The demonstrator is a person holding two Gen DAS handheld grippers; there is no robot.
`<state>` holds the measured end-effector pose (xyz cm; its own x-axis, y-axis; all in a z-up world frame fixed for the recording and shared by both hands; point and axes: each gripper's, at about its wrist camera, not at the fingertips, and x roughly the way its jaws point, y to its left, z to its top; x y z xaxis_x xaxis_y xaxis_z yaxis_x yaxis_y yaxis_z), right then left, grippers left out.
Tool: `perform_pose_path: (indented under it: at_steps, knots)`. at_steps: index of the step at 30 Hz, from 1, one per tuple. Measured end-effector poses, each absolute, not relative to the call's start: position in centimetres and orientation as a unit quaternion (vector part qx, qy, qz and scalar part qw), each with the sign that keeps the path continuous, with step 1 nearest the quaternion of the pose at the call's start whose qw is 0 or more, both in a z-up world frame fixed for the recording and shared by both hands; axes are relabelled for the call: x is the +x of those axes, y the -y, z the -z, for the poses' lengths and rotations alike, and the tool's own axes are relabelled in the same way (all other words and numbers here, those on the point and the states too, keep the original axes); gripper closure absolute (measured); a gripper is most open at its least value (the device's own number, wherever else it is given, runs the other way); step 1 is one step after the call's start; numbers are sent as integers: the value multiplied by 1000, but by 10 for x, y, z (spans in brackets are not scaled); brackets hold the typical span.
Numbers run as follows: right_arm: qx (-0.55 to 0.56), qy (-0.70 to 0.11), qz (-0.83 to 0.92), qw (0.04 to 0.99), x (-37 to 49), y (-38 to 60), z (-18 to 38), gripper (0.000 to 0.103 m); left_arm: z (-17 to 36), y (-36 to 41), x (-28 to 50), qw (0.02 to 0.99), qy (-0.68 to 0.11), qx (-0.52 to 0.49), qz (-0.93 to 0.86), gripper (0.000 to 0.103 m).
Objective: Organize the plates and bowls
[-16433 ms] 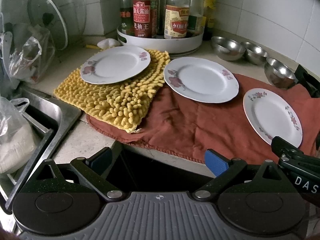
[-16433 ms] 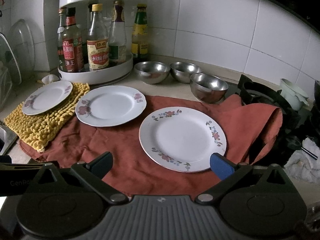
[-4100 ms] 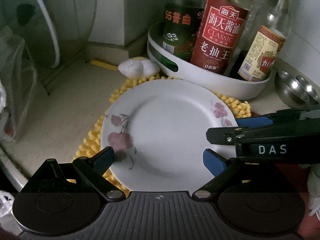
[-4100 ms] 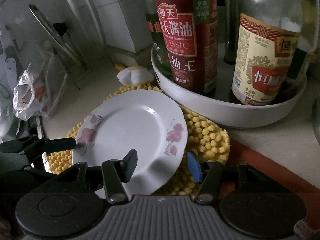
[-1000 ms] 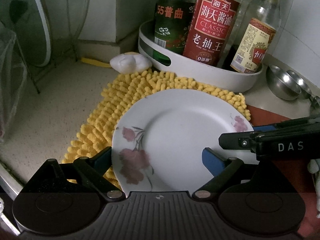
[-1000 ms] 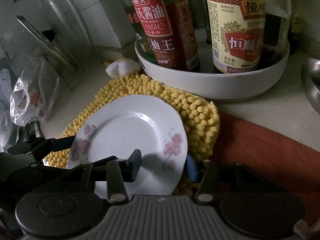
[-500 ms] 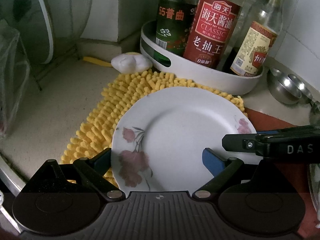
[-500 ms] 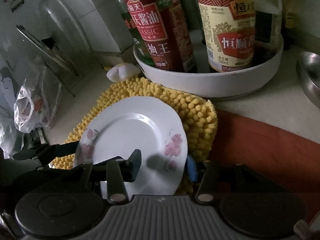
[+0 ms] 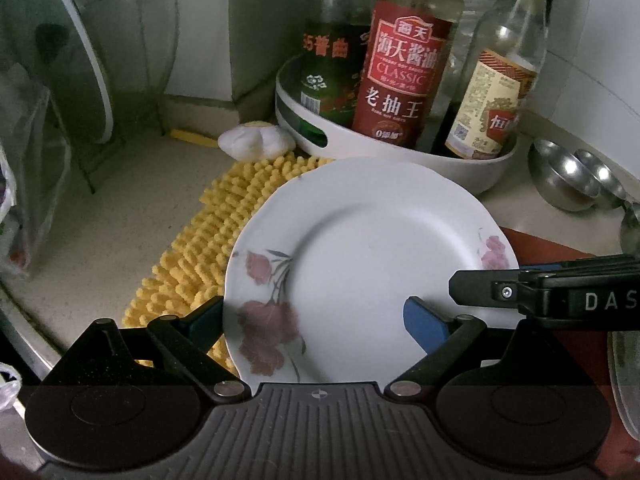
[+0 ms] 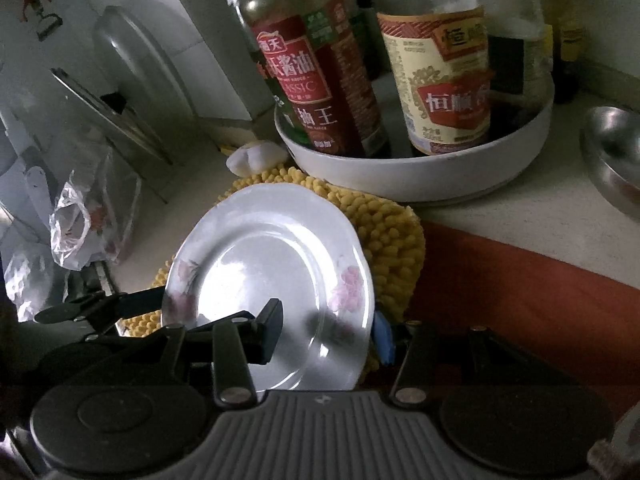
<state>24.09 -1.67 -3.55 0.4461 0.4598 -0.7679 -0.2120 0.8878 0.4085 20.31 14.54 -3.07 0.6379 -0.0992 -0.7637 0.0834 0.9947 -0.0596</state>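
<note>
A white plate with pink flowers (image 9: pixel 368 264) is lifted and tilted above the yellow chenille mat (image 9: pixel 208 236). My left gripper (image 9: pixel 312 320) holds the plate's near rim between its blue pads, one pad under and one over it. My right gripper (image 10: pixel 326 330) is shut on the plate's right rim and shows in the left wrist view (image 9: pixel 540 296) as a black arm from the right. The plate (image 10: pixel 268 280) also shows in the right wrist view, with the left gripper at its left edge. Steel bowls (image 9: pixel 564 178) stand at the right.
A white turntable tray (image 9: pixel 392 152) with sauce bottles (image 9: pixel 400 64) stands just behind the plate. A garlic bulb (image 9: pixel 256 140) lies by the mat. Pot lids (image 9: pixel 60 60) lean at the left wall. A red cloth (image 10: pixel 520 300) covers the counter at right. Another plate's edge (image 9: pixel 624 380) shows at far right.
The plate has risen and tilted further off the mat and shifted right, with both grippers moving along with it.
</note>
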Motion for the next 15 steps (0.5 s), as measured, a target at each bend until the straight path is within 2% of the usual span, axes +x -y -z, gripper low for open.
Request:
perform_pose_path:
  at_steps: [15]
  knots:
    - [133,-479,-205,843,241,26,31,58,25,-138,203,909,-414,0,52,7]
